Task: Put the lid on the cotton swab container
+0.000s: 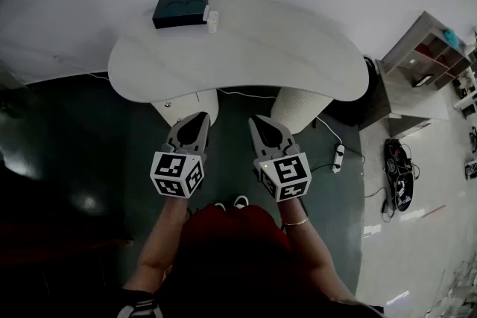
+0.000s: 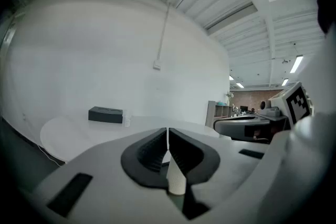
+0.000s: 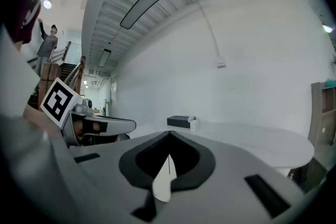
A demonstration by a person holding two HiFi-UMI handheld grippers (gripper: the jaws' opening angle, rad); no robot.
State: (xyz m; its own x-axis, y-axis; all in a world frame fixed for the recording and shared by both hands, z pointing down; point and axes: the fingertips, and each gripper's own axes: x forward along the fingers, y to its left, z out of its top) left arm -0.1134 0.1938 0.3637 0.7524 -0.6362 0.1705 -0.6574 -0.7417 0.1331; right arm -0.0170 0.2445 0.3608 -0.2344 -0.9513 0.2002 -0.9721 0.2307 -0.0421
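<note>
A small white container (image 1: 212, 20) stands at the back of the white table (image 1: 298, 56), touching the right end of a dark box (image 1: 179, 11). It is too small to tell a lid apart. Both show far off in the left gripper view as container (image 2: 126, 120) and box (image 2: 106, 114), and in the right gripper view as container (image 3: 193, 124) and box (image 3: 180, 121). My left gripper (image 1: 197, 123) and right gripper (image 1: 262, 124) hang side by side before the table's near edge, well short of the container. Both are shut with nothing in them, left (image 2: 167, 135), right (image 3: 169, 136).
Two white ribbed pedestals (image 1: 302, 108) carry the table over a dark floor. A power strip (image 1: 338, 158) and cables lie on the floor at right. A shelf unit (image 1: 428, 52) stands further right. A person stands far off on stairs (image 3: 50, 42).
</note>
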